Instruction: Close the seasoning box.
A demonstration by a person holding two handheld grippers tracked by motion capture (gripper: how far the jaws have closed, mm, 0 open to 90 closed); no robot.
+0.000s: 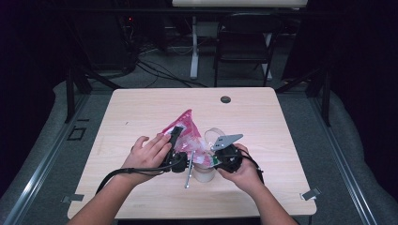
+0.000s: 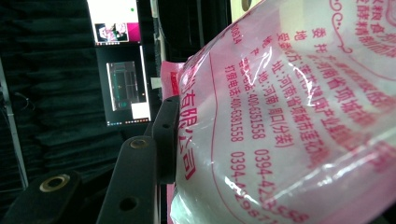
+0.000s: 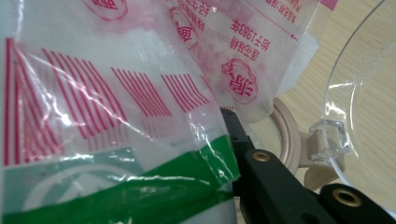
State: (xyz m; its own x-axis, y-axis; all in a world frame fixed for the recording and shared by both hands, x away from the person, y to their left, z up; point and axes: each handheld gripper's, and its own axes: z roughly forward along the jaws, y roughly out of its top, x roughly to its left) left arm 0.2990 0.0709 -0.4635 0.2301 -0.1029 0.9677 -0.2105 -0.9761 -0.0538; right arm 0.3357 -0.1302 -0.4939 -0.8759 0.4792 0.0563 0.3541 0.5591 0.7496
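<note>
A pink-and-clear printed plastic bag (image 1: 186, 127) is held up over the middle of the table between both grippers. My left gripper (image 1: 175, 135) is shut on the bag's left side. In the left gripper view the bag (image 2: 289, 116) presses against one black jaw and hides the other. My right gripper (image 1: 219, 157) is shut on the bag's lower right corner. In the right gripper view the bag (image 3: 116, 107), with its green strip, covers the left jaw. Below the bag stands a beige container (image 1: 205, 173), its rim (image 3: 287, 135) beside a clear lid (image 3: 355, 107).
A thin metal utensil (image 1: 188, 172) lies on the wooden table (image 1: 141, 112) by the container. A black round grommet (image 1: 225, 99) sits near the far edge. A folding chair (image 1: 244, 42) and a desk leg stand beyond the table. A monitor (image 2: 123, 84) glows in the dark background.
</note>
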